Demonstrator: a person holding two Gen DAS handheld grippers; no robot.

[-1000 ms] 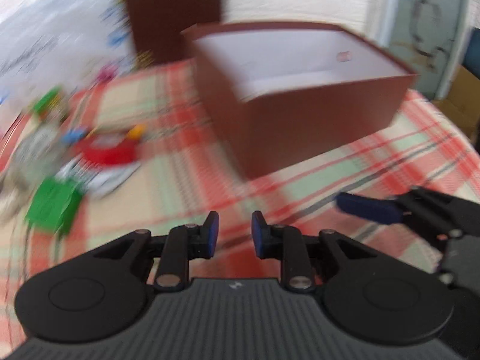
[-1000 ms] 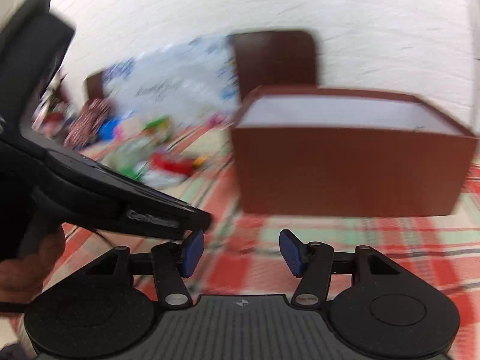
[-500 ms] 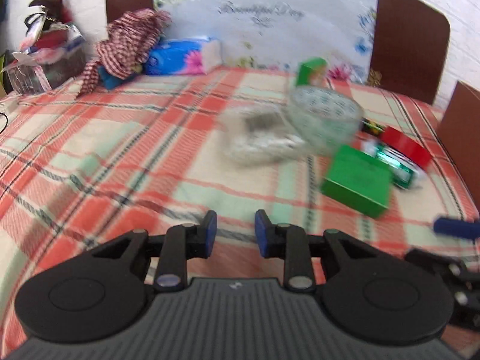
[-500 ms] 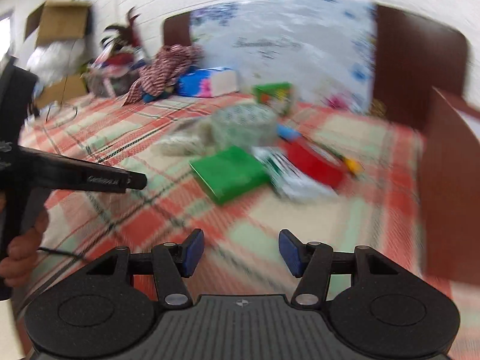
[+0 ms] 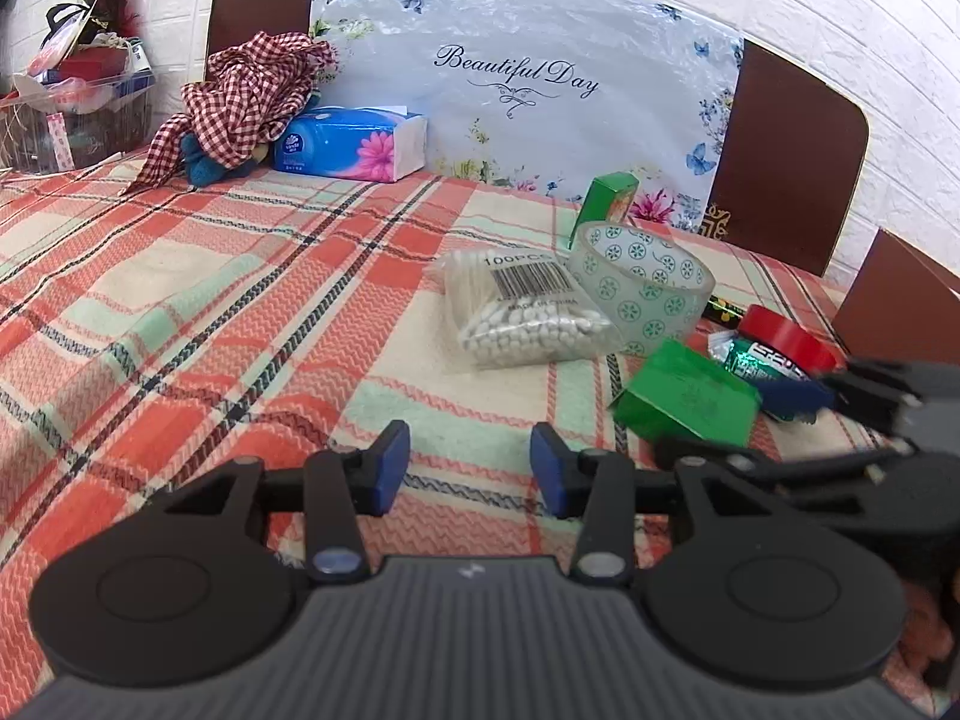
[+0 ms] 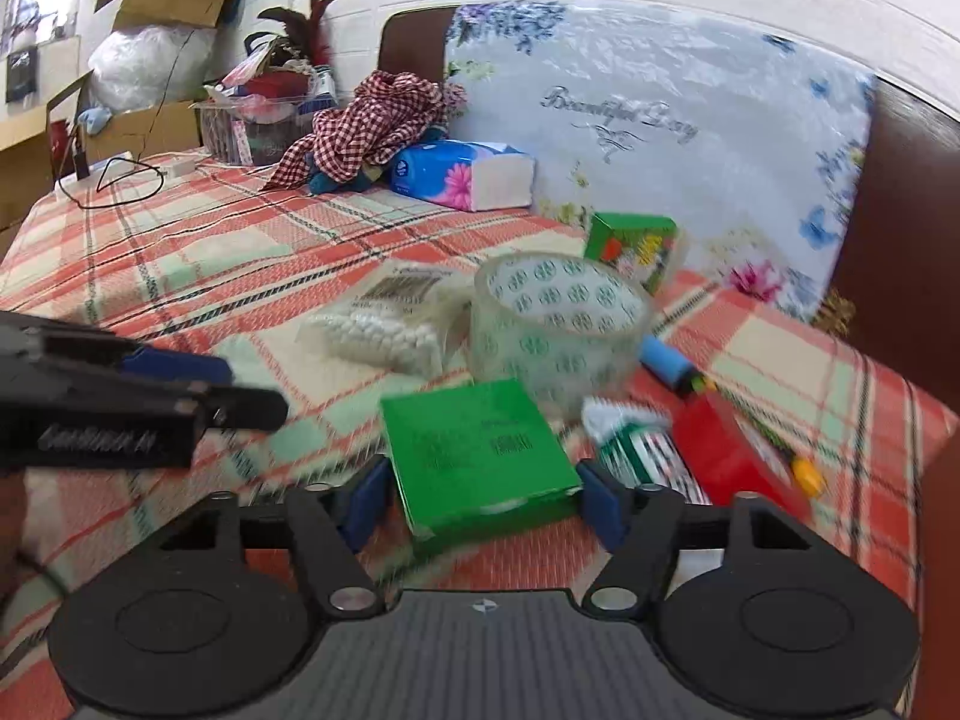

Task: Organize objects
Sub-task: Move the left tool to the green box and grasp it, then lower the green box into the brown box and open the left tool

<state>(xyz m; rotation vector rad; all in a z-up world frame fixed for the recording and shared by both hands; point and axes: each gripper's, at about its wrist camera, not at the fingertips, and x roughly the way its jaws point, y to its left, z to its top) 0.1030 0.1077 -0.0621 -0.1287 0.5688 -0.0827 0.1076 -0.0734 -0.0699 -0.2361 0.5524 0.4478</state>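
Green and flat, a small box [image 6: 480, 450] lies on the plaid-covered surface [image 5: 240, 312] between the spread fingers [image 6: 363, 501] of the right gripper [image 6: 483, 501], which straddle it without clearly pressing its sides. Just behind it stands a roll of clear tape printed with green rosettes [image 6: 555, 324], with a bag of cotton swabs [image 6: 390, 318] touching the roll on the left. To the right of the flat box lie a green-and-white packet [image 6: 642, 450], a red roll of tape [image 6: 732, 450] and a blue-capped pen [image 6: 666, 363]. A second, upright green box [image 6: 630, 243] stands behind the clear roll. The left gripper [image 5: 471, 462] hovers over bare cloth nearer the camera, its fingers apart and holding nothing. Farther back rest a blue tissue pack [image 5: 354, 144] and a checked cloth [image 5: 240, 96].
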